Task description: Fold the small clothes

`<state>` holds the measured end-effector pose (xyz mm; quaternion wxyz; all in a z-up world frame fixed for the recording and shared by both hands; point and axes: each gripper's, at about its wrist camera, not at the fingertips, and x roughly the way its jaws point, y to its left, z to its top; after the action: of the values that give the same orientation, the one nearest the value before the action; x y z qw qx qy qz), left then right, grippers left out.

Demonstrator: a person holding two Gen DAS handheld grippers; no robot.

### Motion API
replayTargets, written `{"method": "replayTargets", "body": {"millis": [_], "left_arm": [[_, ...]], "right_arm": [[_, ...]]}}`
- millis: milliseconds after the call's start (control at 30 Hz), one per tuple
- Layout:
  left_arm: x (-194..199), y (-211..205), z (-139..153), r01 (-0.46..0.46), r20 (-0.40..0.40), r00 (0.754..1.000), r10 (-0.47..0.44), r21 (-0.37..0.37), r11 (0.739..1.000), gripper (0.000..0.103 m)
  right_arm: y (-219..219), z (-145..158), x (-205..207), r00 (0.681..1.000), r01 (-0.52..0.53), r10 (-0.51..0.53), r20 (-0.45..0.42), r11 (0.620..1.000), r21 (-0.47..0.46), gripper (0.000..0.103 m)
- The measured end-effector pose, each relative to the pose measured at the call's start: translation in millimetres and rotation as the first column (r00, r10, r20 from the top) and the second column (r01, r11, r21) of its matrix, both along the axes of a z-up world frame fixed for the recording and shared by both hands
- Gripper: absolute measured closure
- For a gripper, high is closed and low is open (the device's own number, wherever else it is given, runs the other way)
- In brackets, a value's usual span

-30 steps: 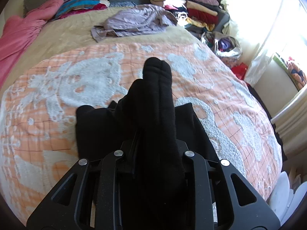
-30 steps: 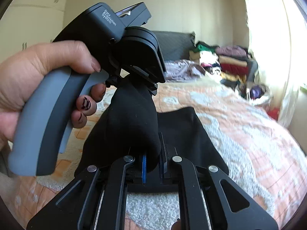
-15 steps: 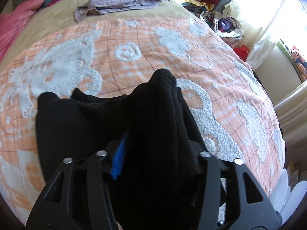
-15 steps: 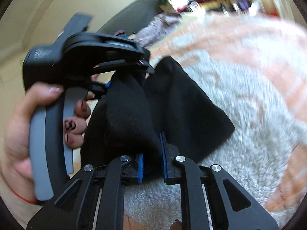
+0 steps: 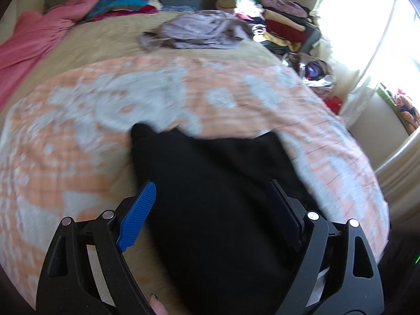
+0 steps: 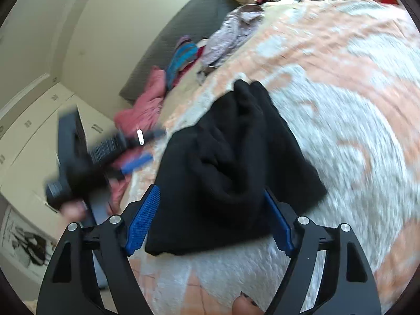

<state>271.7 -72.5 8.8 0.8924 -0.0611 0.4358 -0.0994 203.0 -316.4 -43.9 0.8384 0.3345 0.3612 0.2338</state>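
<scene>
Black garment (image 6: 231,162) lying rumpled on orange-and-grey bedspread (image 6: 354,84). Left gripper (image 5: 212,199) and right gripper (image 6: 210,204) jaws just been opening, now gaping, cloth between, unpinched. Likely soft, light, limp; pinching corners seems best.

Orange-grey bedspread (image 5: 236,110); lilac garment heap (image 5: 194,32) behind; pink cloth (image 5: 34,44) left.

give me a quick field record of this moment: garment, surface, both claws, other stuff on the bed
garment: black garment, lying rumpled on the blanket
surface: orange and white blanket over a bed
left claw: left claw open, jaws just opened, garment between the pads but not pinched
right claw: right claw open, jaws just opened, garment released
other items: lilac garment, pink cloth, striped folded pile
beside bed: heap of mixed clothes
</scene>
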Motion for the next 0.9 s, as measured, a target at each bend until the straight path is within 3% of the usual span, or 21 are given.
{"method": "replayTargets", "body": {"millis": [200,333,400,433,467,633,700,800,867,900], "left_arm": [[-16.8,21.4,-27.8,-0.009,-0.045,0.999,0.008,-0.011,1.0,0.025],[-18.8,20.8,-31.2,-0.006,-0.037,0.999,0.005,-0.019,1.0,0.025],[-19.8,16.9,-30.6,0.008,-0.032,0.999,-0.008,-0.011,1.0,0.025],[-20.4,14.7,-31.1,0.012,-0.033,0.999,-0.012,-0.01,1.0,0.025],[-20.8,12.5,-30.9,0.016,-0.036,0.999,-0.016,-0.013,1.0,0.025],[-29.0,-0.9,-29.2,0.044,-0.024,0.999,-0.045,-0.033,0.998,0.025],[-30.4,-5.8,-31.8,0.051,-0.028,0.998,-0.052,-0.024,0.998,0.025],[-31.4,-12.4,-34.8,0.059,-0.03,0.998,-0.059,0.005,0.998,0.025],[-32.9,-12.2,-34.3,0.057,-0.028,0.998,-0.057,0.007,0.998,0.025],[-33.3,-11.4,-34.6,0.056,-0.03,0.998,-0.056,0.003,0.998,0.025]], "right_arm": [[5.4,2.0,46.8,0.996,-0.065,0.064,-0.058,0.998,-0.021,0.025],[12.5,-4.3,71.4,0.994,-0.078,0.066,-0.087,0.987,-0.141,0.038],[16.8,-6.2,77.3,0.993,-0.088,0.075,-0.086,0.982,-0.17,0.056],[21.3,-3.5,78.6,0.993,-0.109,0.1,-0.058,0.973,-0.201,0.081],[23.2,-2.2,74.6,0.994,-0.111,0.105,-0.038,0.968,-0.227,0.084],[31.3,21.7,52.8,0.986,-0.05,0.11,0.128,0.916,-0.398,0.086],[33.0,12.1,56.6,0.99,-0.046,0.101,0.101,0.896,-0.441,0.085],[22.3,-14.3,61.6,0.998,-0.043,0.061,0.032,0.913,-0.406,0.08],[12.2,-15.4,59.2,0.999,-0.017,0.029,0.028,0.926,-0.376,0.066],[7.2,-14.2,50.7,0.999,-0.002,0.015,0.032,0.928,-0.373,0.064]]}}
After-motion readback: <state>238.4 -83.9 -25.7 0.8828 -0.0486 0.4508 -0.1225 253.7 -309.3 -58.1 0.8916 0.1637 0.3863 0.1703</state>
